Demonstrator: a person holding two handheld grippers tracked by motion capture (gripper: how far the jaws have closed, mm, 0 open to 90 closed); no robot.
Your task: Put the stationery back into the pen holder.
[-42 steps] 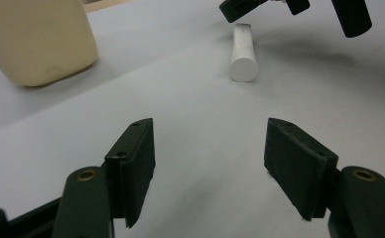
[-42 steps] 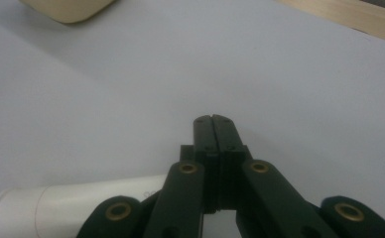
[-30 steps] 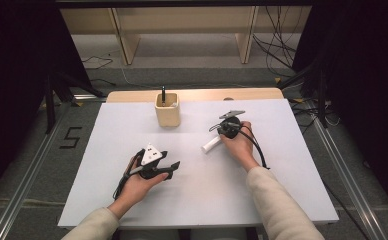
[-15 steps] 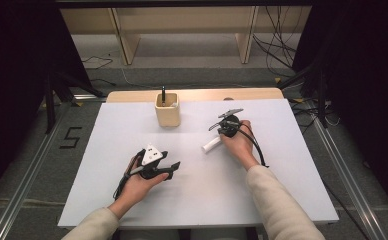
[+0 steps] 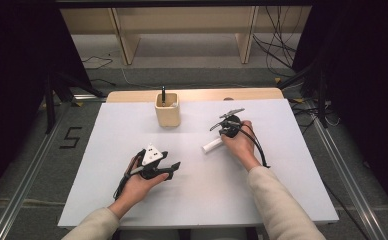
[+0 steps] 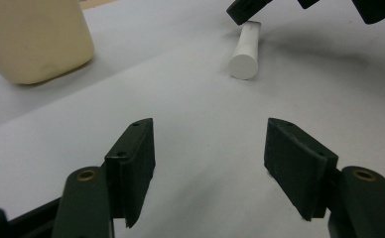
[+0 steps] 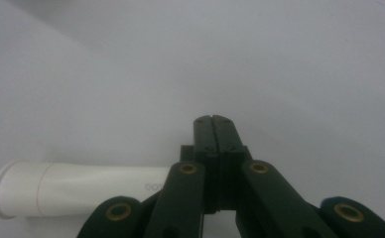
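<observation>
A white tube lies on the white table top, right of centre. My right gripper sits at the tube's far end, with the hand over it. In the right gripper view its jaws are pressed flat together with nothing between them, and the tube lies just below and to their left. My left gripper rests on the table at the near left, its jaws wide apart and empty. Its jaws point toward the tube, which is well away from them.
A beige holder with a black pen in it stands at the back middle of the table; it also shows as a beige holder in the left gripper view. The right gripper's cable trails along the right forearm.
</observation>
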